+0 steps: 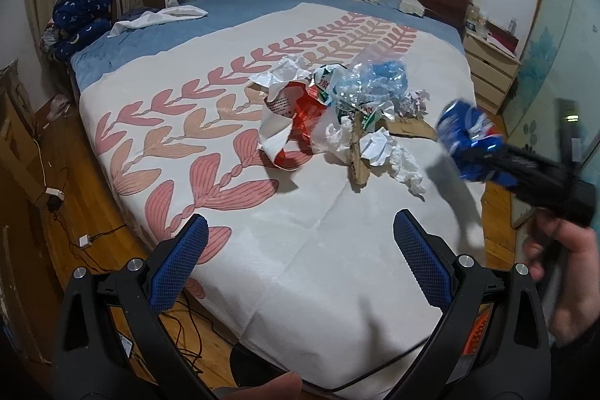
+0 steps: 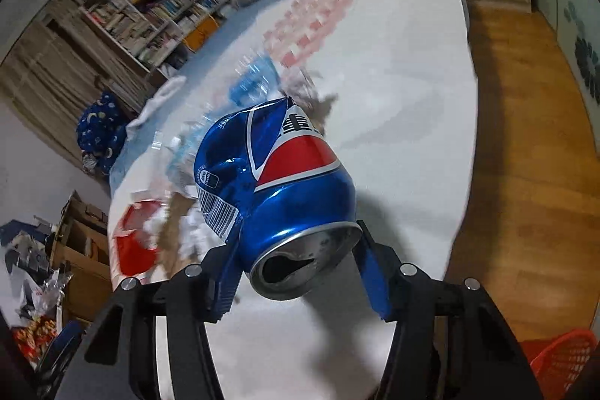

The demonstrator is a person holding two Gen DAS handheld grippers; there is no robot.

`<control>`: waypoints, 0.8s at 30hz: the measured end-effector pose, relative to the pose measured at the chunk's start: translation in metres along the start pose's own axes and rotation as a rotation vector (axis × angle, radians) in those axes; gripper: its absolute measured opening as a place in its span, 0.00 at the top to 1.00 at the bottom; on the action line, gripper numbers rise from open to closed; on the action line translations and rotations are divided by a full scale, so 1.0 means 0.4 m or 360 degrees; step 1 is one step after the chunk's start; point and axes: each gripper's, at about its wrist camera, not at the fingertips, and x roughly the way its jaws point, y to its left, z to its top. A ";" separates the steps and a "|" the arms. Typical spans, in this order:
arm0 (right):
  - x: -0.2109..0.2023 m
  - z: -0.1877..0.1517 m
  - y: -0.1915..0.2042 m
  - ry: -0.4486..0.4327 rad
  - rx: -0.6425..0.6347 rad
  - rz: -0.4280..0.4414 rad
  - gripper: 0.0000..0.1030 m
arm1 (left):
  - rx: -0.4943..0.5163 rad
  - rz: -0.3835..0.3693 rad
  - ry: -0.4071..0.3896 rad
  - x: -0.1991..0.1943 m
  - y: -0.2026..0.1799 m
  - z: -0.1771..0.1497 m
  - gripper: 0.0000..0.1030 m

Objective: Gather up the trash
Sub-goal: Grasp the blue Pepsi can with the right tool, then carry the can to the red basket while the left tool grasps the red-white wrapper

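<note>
I have the crushed blue aluminium drinks can (image 2: 275, 192) pinched between the two blue ribbed pads of my right gripper (image 2: 300, 268), held in the air over the near right side of the bed, its open top toward my camera. My worry is slip: the pads bear on the can only near its rim end, and most of the dented, glossy body sticks out beyond them, so a quick swing could twist it loose. The metal is thin and already buckled; squeezing harder would fold it further, not steady it. Dregs could also run from the torn mouth onto the white cover.

My left gripper (image 1: 300, 261) hangs spread and empty above the bed's near edge.

Beyond the can sits the heap of rubbish (image 1: 337, 115): crumpled white paper, a crackly clear plastic bottle, a red-and-white bag, brown cardboard strips. It lies on the soft white bedspread with a pink leaf print (image 1: 168, 137). A red mesh plastic basket (image 2: 558, 358) shows at the lower right, by the wooden floor.
</note>
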 end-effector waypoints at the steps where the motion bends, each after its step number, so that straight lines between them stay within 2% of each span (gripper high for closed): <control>1: -0.052 -0.011 0.003 -0.0048 -0.0023 0.0013 0.46 | 0.0003 -0.0007 0.0000 0.002 -0.004 0.002 0.05; 5: -0.284 -0.082 -0.034 -0.0231 -0.0063 -0.0041 0.46 | -0.0013 -0.0053 0.0013 0.020 -0.008 0.025 0.05; 8: -0.490 -0.177 -0.149 -0.0350 0.0056 -0.0186 0.46 | -0.0011 -0.0048 -0.0003 0.043 0.004 0.062 0.05; 9: -0.535 -0.206 -0.180 -0.0364 0.0088 -0.0232 0.46 | -0.0013 -0.0007 -0.0020 0.055 0.019 0.081 0.05; 12: -0.649 -0.333 -0.334 -0.0341 0.0252 -0.0439 0.46 | -0.0091 -0.0003 0.0005 0.098 0.066 0.110 0.05; 15: -0.654 -0.432 -0.456 -0.0233 0.0413 -0.0529 0.46 | -0.0223 -0.0001 0.0118 0.178 0.110 0.131 0.05; 17: -0.632 -0.495 -0.525 -0.0162 0.0518 -0.0578 0.46 | -0.0255 0.0043 0.0137 0.212 0.115 0.145 0.05; 19: -0.609 -0.550 -0.581 -0.0113 0.0615 -0.0611 0.46 | -0.0241 0.0082 0.0116 0.245 0.109 0.157 0.05; 22: -0.580 -0.617 -0.642 -0.0043 0.0733 -0.0678 0.46 | -0.0170 0.0050 0.0131 0.284 0.085 0.164 0.05; 23: -0.565 -0.638 -0.657 -0.0014 0.0757 -0.0693 0.46 | -0.0144 0.0031 0.0154 0.299 0.077 0.163 0.07; 24: -0.560 -0.646 -0.674 0.0004 0.0785 -0.0698 0.46 | -0.0145 0.0024 0.0160 0.306 0.078 0.163 0.18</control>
